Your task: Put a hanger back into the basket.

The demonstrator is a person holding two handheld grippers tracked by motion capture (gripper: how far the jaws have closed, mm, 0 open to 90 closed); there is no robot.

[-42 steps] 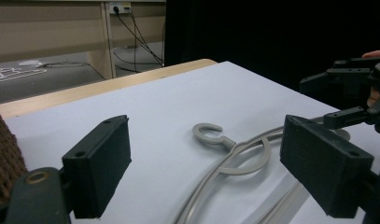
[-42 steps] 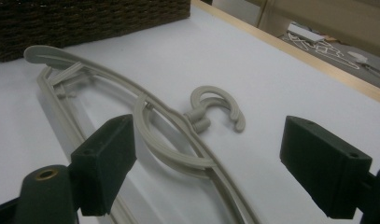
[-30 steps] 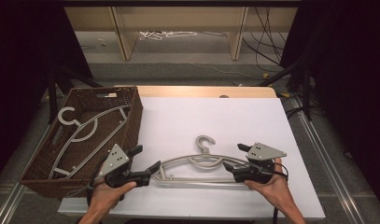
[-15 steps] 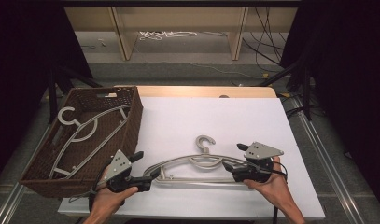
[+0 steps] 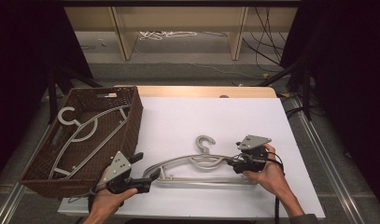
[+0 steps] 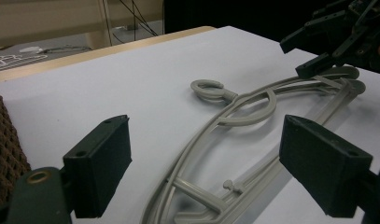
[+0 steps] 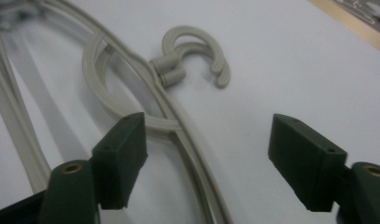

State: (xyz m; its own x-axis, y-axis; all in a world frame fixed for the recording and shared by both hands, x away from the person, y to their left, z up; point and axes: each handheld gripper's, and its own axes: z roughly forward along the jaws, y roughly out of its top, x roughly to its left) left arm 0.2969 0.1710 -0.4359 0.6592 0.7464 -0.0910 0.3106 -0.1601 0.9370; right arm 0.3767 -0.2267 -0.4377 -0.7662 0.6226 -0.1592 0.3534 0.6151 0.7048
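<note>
Left gripper (image 5: 152,176): my black jaws stand wide apart, released, flat matte pads with small screw holes; in the left gripper view the hanger's left arm runs up between them, nothing clamped.
Right gripper (image 5: 232,163): also spread and released; its jaws sit at the hanger's right end, and in the right gripper view (image 7: 206,154) the ribbed arm passes close by the left pad. I cannot tell whether it touches.
Hanger (image 5: 201,164): pale grey moulded plastic, lying flat on the white sheet near my edge; curved shoulders, a straight lower bar, an inner arc under the neck, and a thick ribbed hook (image 7: 204,53) pointing away from me.
Table (image 5: 201,116): smooth white matte sheet over a light wooden top showing at the far edge.
Basket (image 5: 131,122): dark brown woven wicker, rectangular, at the left of the table.
Second hanger (image 5: 80,133): same grey plastic, lying inside the basket.
</note>
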